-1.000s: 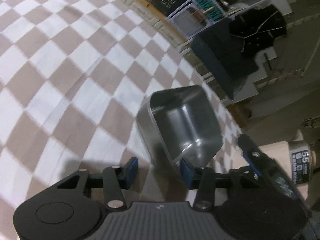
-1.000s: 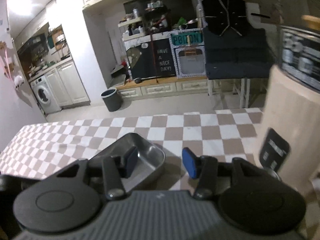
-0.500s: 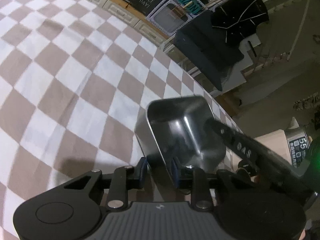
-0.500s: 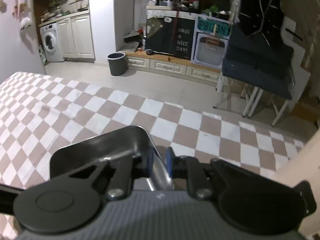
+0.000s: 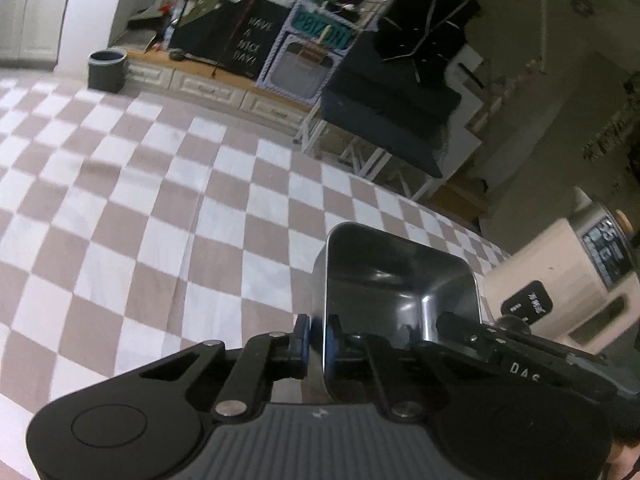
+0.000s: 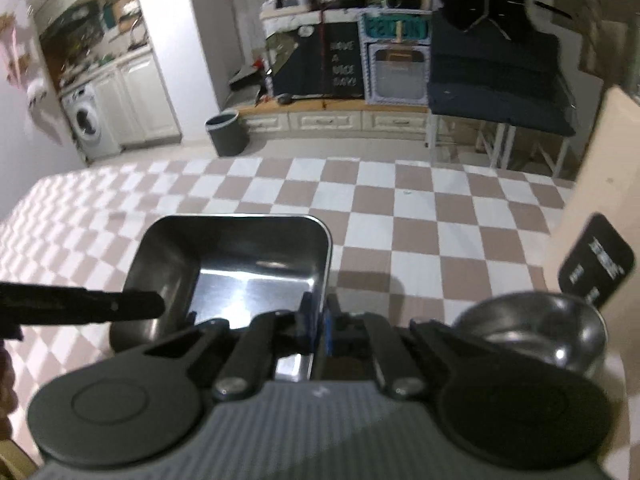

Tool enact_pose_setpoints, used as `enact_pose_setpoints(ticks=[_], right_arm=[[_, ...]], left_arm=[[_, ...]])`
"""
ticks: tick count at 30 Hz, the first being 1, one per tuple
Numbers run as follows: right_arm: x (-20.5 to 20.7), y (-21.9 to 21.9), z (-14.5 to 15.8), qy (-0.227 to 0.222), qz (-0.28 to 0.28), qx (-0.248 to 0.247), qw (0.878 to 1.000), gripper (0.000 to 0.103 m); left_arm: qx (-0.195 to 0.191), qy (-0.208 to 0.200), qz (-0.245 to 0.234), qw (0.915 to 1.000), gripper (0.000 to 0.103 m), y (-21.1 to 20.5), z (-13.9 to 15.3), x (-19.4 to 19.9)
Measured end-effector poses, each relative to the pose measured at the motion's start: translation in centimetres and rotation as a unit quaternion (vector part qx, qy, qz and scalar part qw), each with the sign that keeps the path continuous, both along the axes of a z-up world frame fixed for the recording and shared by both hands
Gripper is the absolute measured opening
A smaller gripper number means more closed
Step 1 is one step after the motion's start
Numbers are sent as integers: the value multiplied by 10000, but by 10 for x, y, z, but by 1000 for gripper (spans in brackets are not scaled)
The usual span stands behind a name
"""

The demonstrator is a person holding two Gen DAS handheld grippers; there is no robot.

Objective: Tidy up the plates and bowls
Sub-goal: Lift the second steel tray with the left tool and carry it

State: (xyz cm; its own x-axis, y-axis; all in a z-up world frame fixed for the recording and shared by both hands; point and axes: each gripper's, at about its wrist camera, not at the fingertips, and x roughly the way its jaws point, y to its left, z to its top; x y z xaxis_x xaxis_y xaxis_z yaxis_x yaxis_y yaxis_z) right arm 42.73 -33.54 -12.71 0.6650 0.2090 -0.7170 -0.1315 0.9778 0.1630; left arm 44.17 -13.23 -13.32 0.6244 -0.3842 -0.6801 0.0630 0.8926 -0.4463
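You had both grippers clenched on the same rectangular stainless steel tray (image 6: pixel 236 264): the left gripper (image 5: pixel 315 340) pinched the tray's left wall near its near corner, the right gripper (image 6: pixel 318 326) pinched the right wall. Both sets of fingers had just been closing, with the thin metal wall between the blue pads each time. The tray sat over the brown-and-white checkered worktop (image 5: pixel 160 220), toward its right near part; I could not tell whether the base was touching the cloth.

Risks from there:
- Each grip was a narrow pinch on a slick, thin rim. If your two hands pulled apart or rose unevenly, the wall could have slid out of one pad and the tray could have swung or dropped.
- Twisting one wrist against the other would have levered the wall and popped a grip.
- The round shiny steel bowl (image 6: pixel 532 332) sat just right of your right gripper, and the beige appliance with a black label (image 6: pixel 596 240) stood beyond it. Any swing to the right could have clipped the bowl or the appliance.
- Dragging the tray low could have bunched the cloth.
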Motion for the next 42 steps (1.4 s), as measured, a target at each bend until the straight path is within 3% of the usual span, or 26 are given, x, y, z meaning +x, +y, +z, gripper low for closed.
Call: enact_pose_setpoints(ticks=[7, 19, 23, 35, 42], right_arm=[[-42, -5, 27, -118, -753, 769, 9941, 8], [-122, 29, 86, -567, -878, 629, 9925, 10], [-153, 41, 98, -724, -856, 636, 9917, 10], [-195, 86, 101, -751, -595, 916, 9912, 10], [-201, 120, 89, -434, -381, 1030, 9930, 11]], left_arm=[[263, -438, -308, 9982, 7, 3, 36, -27], [718, -1029, -853, 9884, 7, 19, 99, -105], [664, -1111, -902, 9875, 7, 33, 108, -138], [701, -1192, -682, 9880, 7, 95, 128, -213], [724, -1218, -363, 9892, 8, 131, 124, -234]])
